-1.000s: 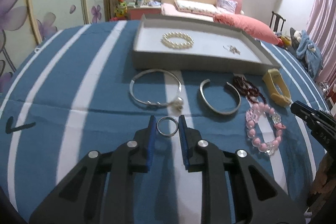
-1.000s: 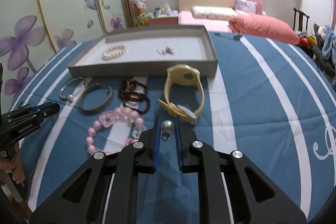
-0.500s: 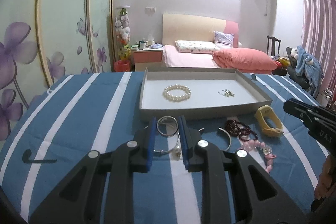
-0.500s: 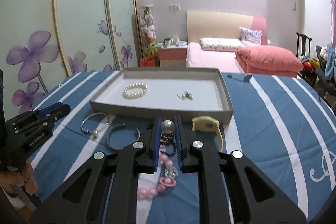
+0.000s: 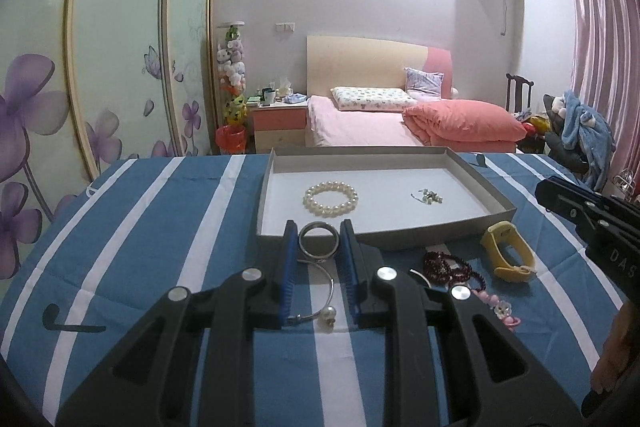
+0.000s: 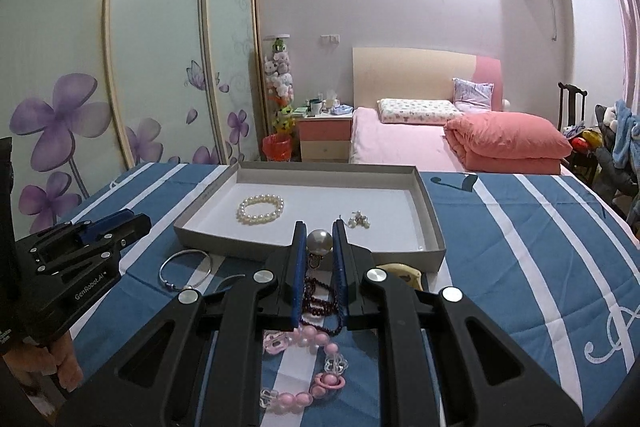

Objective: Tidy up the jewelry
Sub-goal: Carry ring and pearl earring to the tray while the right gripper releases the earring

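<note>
My left gripper (image 5: pixel 319 235) is shut on a silver ring (image 5: pixel 319 242), held above the striped cloth just short of the grey tray's (image 5: pixel 496 203) near wall. My right gripper (image 6: pixel 319 239) is shut on a grey pearl pendant (image 6: pixel 319 241), also lifted, in front of the same tray (image 6: pixel 435 229). Inside the tray lie a white pearl bracelet (image 5: pixel 330 198) (image 6: pixel 260 209) and a small pair of earrings (image 5: pixel 429 196) (image 6: pixel 359 219).
On the blue-and-white cloth before the tray lie a silver bangle with a pearl (image 5: pixel 325 309) (image 6: pixel 186 269), dark red beads (image 5: pixel 448 265), a yellow band (image 5: pixel 508 251) and a pink bead bracelet (image 6: pixel 312 367). A bed and wardrobe stand behind.
Both grippers have risen from the cloth and tilted up, carrying the ring and the pearl pendant. The tray now sits lower in both views and the loose jewellery lies under the fingers.
</note>
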Available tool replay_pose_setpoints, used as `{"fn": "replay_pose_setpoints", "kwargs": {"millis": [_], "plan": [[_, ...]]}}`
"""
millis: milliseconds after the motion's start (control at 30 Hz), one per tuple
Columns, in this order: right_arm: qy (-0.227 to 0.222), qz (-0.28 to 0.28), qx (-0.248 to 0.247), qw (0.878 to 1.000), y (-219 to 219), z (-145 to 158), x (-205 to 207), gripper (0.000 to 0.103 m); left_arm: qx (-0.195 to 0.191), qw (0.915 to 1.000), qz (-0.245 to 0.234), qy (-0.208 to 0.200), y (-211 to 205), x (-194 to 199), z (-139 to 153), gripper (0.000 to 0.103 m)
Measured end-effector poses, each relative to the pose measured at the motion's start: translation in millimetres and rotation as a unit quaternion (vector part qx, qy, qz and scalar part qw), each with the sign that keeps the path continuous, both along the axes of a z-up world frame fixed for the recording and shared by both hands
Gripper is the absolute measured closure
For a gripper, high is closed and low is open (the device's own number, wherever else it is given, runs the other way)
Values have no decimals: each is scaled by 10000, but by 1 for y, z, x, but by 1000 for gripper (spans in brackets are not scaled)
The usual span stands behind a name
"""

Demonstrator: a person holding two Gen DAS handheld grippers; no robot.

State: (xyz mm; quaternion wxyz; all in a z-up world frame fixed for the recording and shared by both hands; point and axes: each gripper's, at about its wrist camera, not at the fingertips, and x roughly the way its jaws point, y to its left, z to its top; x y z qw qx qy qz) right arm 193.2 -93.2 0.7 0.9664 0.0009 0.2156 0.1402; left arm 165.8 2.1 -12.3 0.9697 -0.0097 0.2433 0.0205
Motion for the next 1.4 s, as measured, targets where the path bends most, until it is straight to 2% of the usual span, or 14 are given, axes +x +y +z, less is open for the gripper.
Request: {"fn": "replay_pose_setpoints", "kwargs": {"millis": [233,367,600,833,1100,1167,1233,1400], "plan": [[-121,-47,66,9999,-3,7,8,89,0,10000,-64,-28,-3,6,2,81],[-167,-111,209,9996,-9,16,27,89,-29,9999,-97,-78,-1,18,7,81],[119,-237,479,9985,-14,14,79,89,-187,9996,-162,-106,6,56,12,81],[543,-285,477,9970,-6,-6,124,89,-274,9994,-226,-18,8,105,8,81],[888,-275,488,9945,1,-24,146,88,-353,9991,-234,103,9,143,0,81],[938,-255,478,9941,2,-25,149,84,-338,9990,-257,121,8,148,-2,81],[937,-297,509,9939,-1,-26,149,64,-335,9990,-271,134,7,151,-3,81],[881,-362,532,9940,-7,-24,147,61,-326,9988,-316,198,5,158,-10,81]]}}
